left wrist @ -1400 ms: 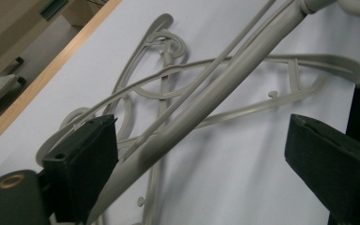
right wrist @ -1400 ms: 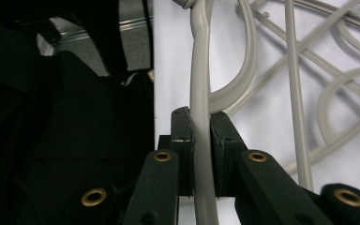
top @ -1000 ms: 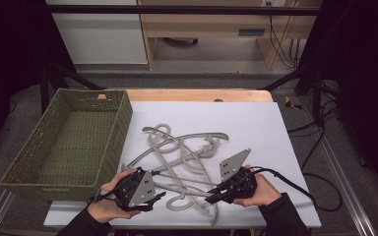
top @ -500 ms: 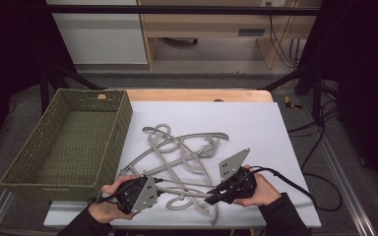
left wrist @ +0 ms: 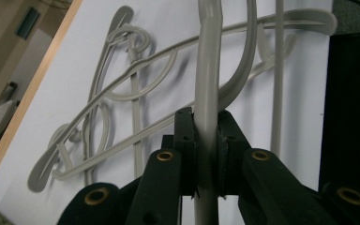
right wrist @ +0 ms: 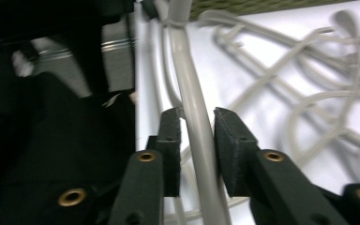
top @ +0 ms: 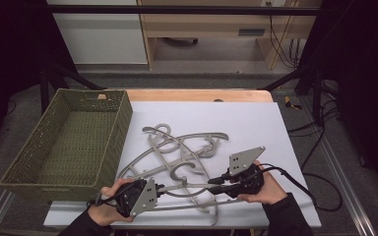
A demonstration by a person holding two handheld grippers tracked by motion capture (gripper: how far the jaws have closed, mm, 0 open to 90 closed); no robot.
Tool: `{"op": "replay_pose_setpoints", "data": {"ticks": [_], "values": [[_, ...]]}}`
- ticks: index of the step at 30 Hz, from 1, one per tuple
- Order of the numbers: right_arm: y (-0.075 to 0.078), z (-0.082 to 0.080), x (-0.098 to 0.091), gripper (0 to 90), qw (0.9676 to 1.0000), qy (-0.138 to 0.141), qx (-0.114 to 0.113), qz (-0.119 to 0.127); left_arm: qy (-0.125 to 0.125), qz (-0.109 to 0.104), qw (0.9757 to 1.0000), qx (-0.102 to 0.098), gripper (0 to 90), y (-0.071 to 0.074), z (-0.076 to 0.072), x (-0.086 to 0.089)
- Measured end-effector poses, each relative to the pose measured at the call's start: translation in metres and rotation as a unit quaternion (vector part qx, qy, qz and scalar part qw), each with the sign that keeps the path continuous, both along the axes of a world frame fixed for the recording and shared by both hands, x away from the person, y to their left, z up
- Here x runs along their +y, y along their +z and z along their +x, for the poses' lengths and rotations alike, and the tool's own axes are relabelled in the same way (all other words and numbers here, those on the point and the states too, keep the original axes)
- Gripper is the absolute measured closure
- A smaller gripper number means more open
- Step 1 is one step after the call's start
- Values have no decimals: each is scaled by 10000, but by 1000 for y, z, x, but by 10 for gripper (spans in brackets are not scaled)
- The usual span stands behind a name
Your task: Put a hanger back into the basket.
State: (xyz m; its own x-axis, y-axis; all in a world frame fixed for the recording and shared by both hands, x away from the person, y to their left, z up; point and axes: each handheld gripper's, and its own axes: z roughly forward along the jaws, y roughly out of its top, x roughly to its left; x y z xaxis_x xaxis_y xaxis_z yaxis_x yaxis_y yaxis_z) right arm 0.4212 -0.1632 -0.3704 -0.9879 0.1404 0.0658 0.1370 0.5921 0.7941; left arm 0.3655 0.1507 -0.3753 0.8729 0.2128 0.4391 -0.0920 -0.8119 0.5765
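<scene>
Several grey plastic hangers (top: 177, 147) lie tangled on the white table (top: 256, 123). My left gripper (top: 160, 188), near the front edge, is shut on the straight bar of the frontmost hanger (top: 187, 187). In the left gripper view both jaws of the left gripper (left wrist: 205, 119) press that bar (left wrist: 207, 84) from either side. My right gripper (top: 214, 184) faces it from the right. In the right gripper view the right gripper (right wrist: 197, 117) is open and straddles the same bar (right wrist: 190, 75), with a thin gap on each side.
A green woven basket (top: 123, 123) stands empty at the table's left, close to the hangers. A wooden strip (top: 197, 95) borders the far edge of the table. Cables (top: 300, 184) trail from the right gripper over the front right corner.
My left gripper has slid a little toward the front edge, with the bar between its jaws. The right gripper has barely moved.
</scene>
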Motion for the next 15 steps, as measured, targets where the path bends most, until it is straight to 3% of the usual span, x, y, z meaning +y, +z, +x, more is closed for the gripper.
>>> {"op": "replay_pose_setpoints", "data": {"ticks": [1, 2, 4, 8, 13, 14, 15], "values": [[0, 0, 0, 712, 10000, 0, 0, 0, 89, -133, 9999, 62, 813, -1, 0, -1], [0, 1, -1, 695, 9999, -105, -22, 27, 128, -135, 9998, 116, 814, -1, 1, -1], [1, 3, -3, 656, 9995, -278, -19, 167, 228, 45, 9997, 69, 814, -1, 3, 0], [5, 5, -11, 547, 9960, -702, -262, 490, 504, -210, 9983, 191, 815, 1, 7, 3], [11, 8, -27, 423, 9826, -1373, -573, 1108, 962, -526, 9936, 254, 815, 8, 12, 12], [13, 8, -32, 404, 9792, -1486, -639, 1226, 1111, -594, 9917, 264, 815, 10, 14, 14], [15, 8, -38, 366, 9724, -1691, -705, 1445, 1190, -646, 9904, 278, 815, 11, 15, 16]]}}
